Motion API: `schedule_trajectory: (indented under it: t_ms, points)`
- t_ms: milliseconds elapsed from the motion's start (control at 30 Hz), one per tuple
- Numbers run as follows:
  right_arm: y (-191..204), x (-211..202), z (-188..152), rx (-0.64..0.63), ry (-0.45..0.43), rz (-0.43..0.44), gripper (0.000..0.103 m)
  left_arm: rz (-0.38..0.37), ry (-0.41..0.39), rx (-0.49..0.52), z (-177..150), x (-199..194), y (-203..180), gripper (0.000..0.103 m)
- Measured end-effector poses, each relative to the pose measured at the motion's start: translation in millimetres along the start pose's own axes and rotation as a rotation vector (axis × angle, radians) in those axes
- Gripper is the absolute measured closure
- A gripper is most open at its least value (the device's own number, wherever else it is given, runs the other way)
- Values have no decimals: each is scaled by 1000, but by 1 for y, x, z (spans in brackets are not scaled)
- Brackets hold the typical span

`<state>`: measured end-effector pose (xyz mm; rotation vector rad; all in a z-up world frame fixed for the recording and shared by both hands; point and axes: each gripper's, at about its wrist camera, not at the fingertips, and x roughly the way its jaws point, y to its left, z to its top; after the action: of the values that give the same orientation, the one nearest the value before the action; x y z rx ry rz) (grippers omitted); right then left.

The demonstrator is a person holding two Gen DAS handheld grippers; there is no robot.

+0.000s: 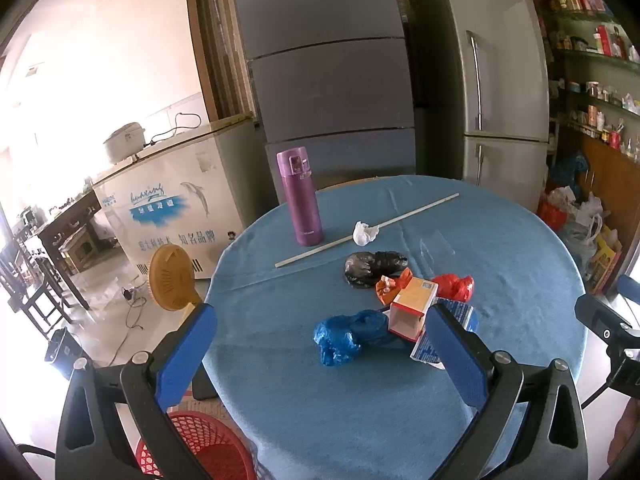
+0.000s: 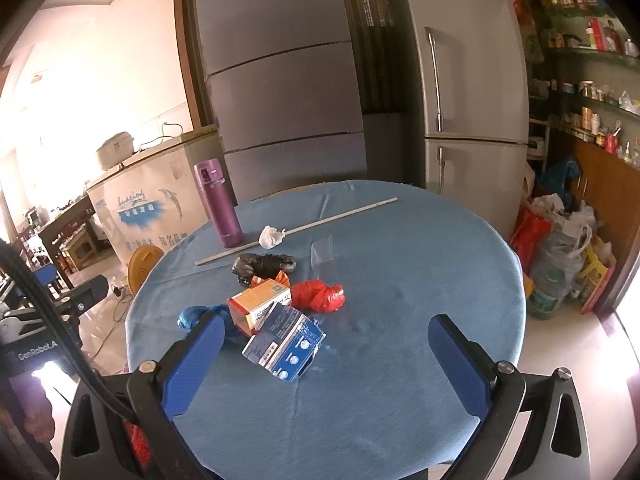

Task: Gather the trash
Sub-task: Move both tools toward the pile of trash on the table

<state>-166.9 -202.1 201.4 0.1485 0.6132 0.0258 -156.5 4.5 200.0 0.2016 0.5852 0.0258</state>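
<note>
I see the trash heaped mid-table [image 2: 400, 280]: two boxes [image 2: 260, 306] in front, crumpled bags [image 2: 320, 294] beside and behind; beyond them the rod [image 2: 320, 222]; flask [image 2: 218, 204] far left; basket [image 1: 200, 440] below the near-left edge.

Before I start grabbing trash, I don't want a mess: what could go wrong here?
The purple flask stands upright beside the long rod; nudging the rod could tip it. The boxes and crumpled bags lie piled together, so one grab may drag the others. Both grippers, left and right, are open and empty.
</note>
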Motion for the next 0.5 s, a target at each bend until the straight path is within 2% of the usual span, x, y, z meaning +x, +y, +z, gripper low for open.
schedule_trajectory:
  t_ms: [233, 500]
  points:
    - [1, 2, 0, 4, 13, 3, 0, -28, 5, -37, -5, 3, 14, 0]
    - [7, 3, 0, -6, 17, 10, 0, -34, 9, -32, -6, 4, 14, 0]
